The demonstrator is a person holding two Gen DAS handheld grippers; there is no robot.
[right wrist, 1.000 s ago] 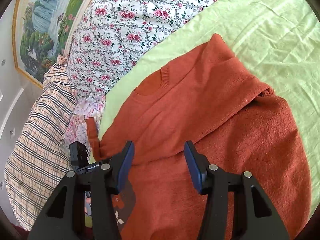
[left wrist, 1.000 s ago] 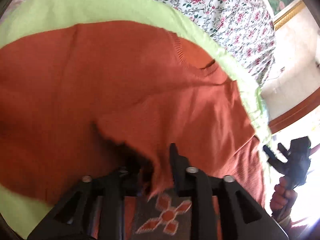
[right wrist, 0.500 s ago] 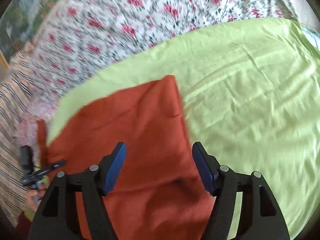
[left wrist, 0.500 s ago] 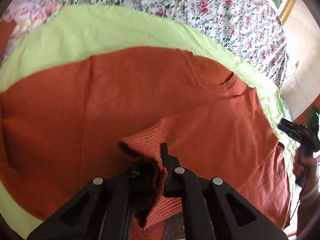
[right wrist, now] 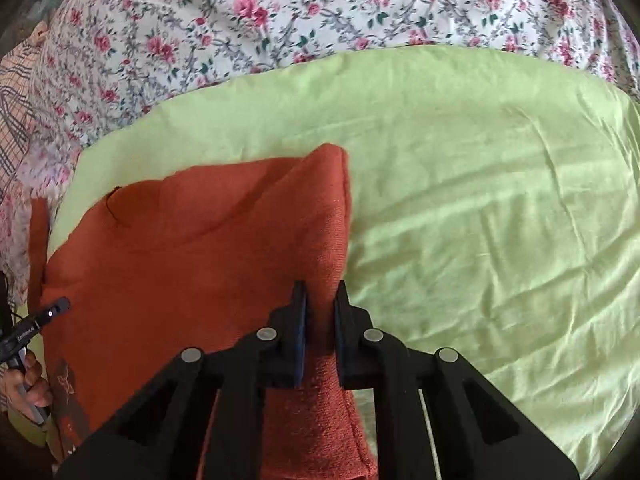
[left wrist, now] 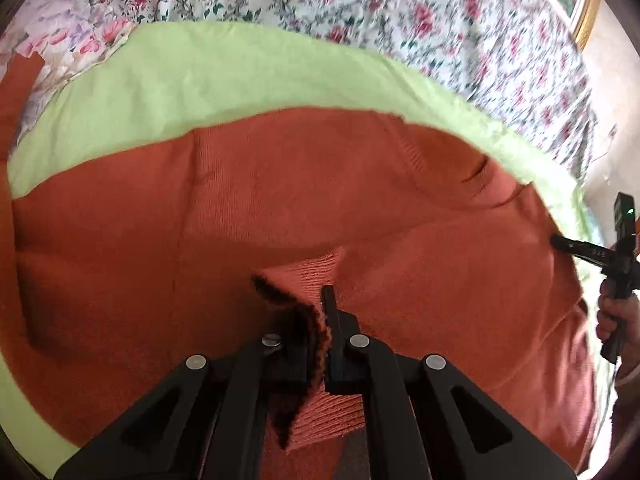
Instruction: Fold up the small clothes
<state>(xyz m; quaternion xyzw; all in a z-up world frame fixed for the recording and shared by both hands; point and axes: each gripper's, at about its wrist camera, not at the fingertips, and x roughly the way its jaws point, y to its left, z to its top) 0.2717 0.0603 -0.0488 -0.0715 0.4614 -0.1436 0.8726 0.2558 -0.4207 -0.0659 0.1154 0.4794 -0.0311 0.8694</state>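
A rust-orange knit sweater (left wrist: 304,200) lies spread on a light green sheet (left wrist: 224,80), its neckline toward the far right. My left gripper (left wrist: 316,320) is shut on a ribbed edge of the sweater, which stands up folded between the fingers. In the right wrist view the sweater (right wrist: 192,248) lies at the left, and my right gripper (right wrist: 320,312) is shut on its thick folded right edge. The right gripper also shows at the right edge of the left wrist view (left wrist: 592,252).
A floral bedcover (right wrist: 280,12) lies beyond the green sheet (right wrist: 500,220). A plaid cloth (right wrist: 12,96) sits at the far left. A picture frame (left wrist: 584,4) hangs at the upper right. The left hand-held gripper shows at the left edge of the right wrist view (right wrist: 36,324).
My left gripper closed on the sweater's ribbed edge and lifted it. My right gripper, open a second ago, swung right to the sweater's edge and closed on the folded fabric.
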